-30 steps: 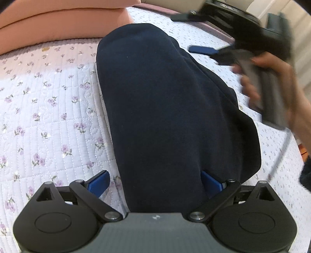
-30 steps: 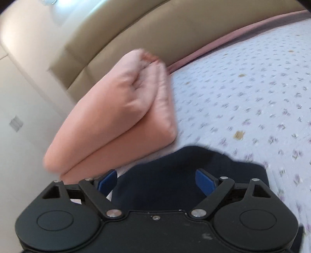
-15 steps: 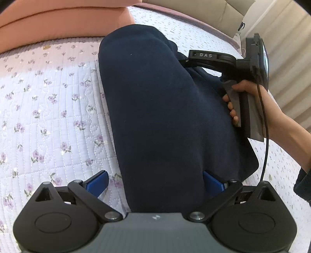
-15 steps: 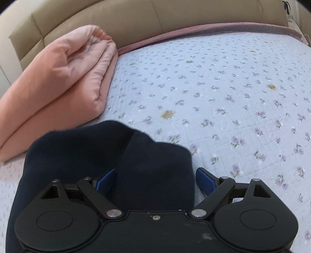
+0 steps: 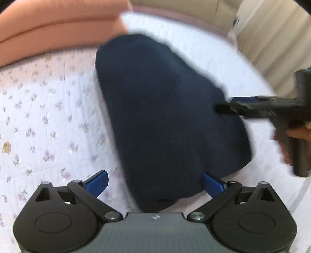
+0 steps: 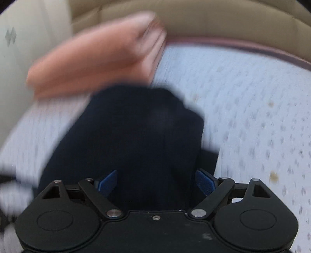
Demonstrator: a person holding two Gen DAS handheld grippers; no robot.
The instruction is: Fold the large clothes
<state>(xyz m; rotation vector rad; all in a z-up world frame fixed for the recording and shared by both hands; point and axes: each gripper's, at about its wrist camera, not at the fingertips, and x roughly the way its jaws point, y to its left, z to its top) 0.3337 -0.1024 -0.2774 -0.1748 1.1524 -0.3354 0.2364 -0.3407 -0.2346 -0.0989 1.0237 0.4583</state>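
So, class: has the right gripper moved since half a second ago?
Yes. In the left wrist view the right gripper has dropped lower along the navy garment's right edge, farther from the headboard.

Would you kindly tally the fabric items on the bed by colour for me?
Navy: 1, the folded garment
Peach-pink: 1, the folded blanket
White with purple flowers: 1, the quilted bedspread
Total: 3

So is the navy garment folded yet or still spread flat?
Folded: the navy garment lies as a narrow, thick bundle with rounded edges on the floral bedspread.
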